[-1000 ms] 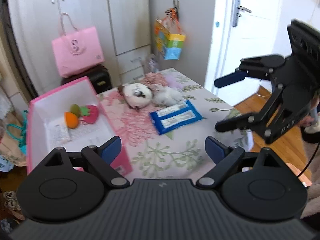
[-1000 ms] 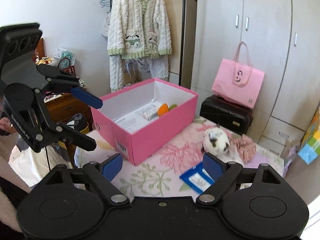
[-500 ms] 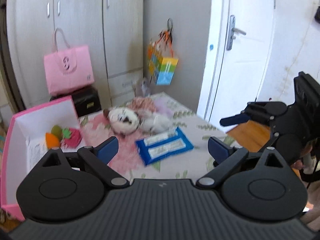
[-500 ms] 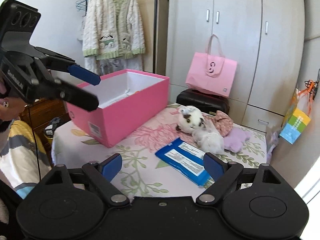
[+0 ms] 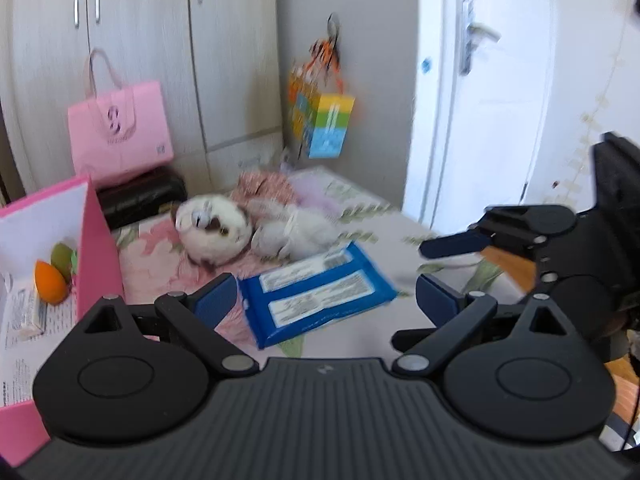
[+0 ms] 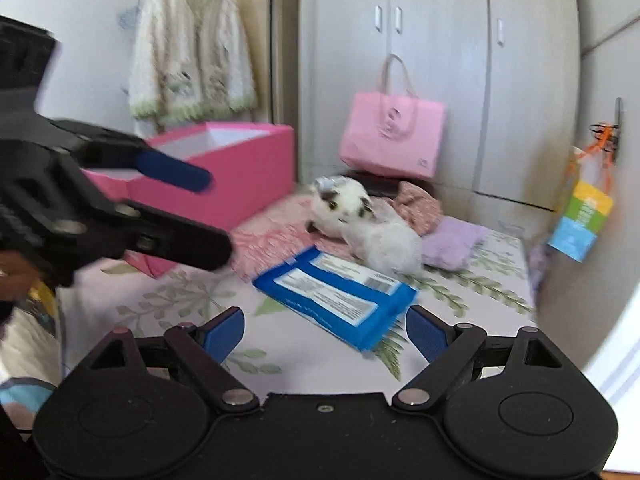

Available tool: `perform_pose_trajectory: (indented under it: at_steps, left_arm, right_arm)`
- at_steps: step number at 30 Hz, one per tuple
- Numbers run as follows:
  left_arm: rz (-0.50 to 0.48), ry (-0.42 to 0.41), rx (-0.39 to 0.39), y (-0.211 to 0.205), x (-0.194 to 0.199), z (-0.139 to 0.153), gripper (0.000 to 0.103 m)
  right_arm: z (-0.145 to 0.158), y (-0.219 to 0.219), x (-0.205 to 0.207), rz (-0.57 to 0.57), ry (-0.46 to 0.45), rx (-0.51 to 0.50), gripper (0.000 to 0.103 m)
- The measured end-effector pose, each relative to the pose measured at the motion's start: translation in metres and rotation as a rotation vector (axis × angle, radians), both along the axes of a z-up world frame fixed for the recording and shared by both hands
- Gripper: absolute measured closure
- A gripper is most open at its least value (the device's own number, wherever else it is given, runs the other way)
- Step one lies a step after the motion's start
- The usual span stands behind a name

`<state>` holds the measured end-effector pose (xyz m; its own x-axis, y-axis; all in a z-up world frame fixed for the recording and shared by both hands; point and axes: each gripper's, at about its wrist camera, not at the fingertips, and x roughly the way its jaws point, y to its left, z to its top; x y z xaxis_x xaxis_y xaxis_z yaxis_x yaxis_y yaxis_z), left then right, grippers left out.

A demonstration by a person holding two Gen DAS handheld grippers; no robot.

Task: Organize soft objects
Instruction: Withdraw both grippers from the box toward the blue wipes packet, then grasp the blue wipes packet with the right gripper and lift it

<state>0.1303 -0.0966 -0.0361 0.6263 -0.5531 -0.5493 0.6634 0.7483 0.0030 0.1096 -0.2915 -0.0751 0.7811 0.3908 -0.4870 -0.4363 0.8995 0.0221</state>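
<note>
On the floral-clothed table (image 6: 320, 356), beside the pink box (image 6: 224, 168), lie a blue wipes packet (image 6: 340, 296) and a white plush (image 6: 360, 216). Both grippers, left (image 5: 324, 300) and right (image 6: 324, 330), hover spread and empty: the approach step, needing a descent onto the packet.

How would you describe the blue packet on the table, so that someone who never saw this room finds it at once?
Start at the big pink box on the flowered table. To its right lies a white plush toy; the blue packet lies flat just in front of it. It alone is flat, bright blue, with white printed labels.
</note>
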Motion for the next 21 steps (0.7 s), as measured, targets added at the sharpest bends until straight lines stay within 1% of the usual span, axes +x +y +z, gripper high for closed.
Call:
perform_pose_trajectory:
  at_steps: [2,6,9,10,12,14,16,18,19,21]
  left_arm:
    - [0.043,0.044,-0.022,-0.002,0.014,-0.008,0.006]
    - [0.067,0.125,-0.036,-0.010,0.038,-0.028,0.006]
    - [0.107,0.155,-0.046,-0.016,0.053,-0.041,0.009]
    - [0.151,0.147,-0.039,-0.017,0.058,-0.045,0.009]
    - [0.198,0.130,-0.021,-0.020,0.065,-0.052,0.010]
    - [0.222,0.131,-0.024,-0.021,0.072,-0.057,0.012]
    - [0.235,0.141,-0.025,-0.021,0.077,-0.060,0.018]
    - [0.229,0.151,-0.013,-0.023,0.079,-0.066,0.023]
    - [0.225,0.140,-0.013,-0.023,0.076,-0.068,0.024]
    - [0.229,0.049,0.024,-0.029,0.063,-0.072,0.025]
  right_arm:
    - [-0.006,0.000,0.008,-0.017,0.004,0.002,0.012]
    - [-0.018,0.004,0.025,-0.046,-0.003,-0.062,0.014]
    - [-0.025,0.003,0.039,-0.044,0.034,-0.052,0.015]
    - [-0.026,0.003,0.043,-0.051,0.047,-0.051,0.015]
    - [-0.030,0.004,0.048,-0.078,0.044,-0.056,0.016]
    - [-0.033,0.003,0.053,-0.084,0.042,-0.046,0.016]
    - [-0.036,0.002,0.058,-0.098,0.062,-0.040,0.017]
    - [-0.040,0.001,0.062,-0.098,0.083,-0.008,0.017]
    - [-0.042,0.002,0.064,-0.094,0.101,0.004,0.019]
    - [-0.046,0.007,0.063,-0.102,0.094,-0.006,0.019]
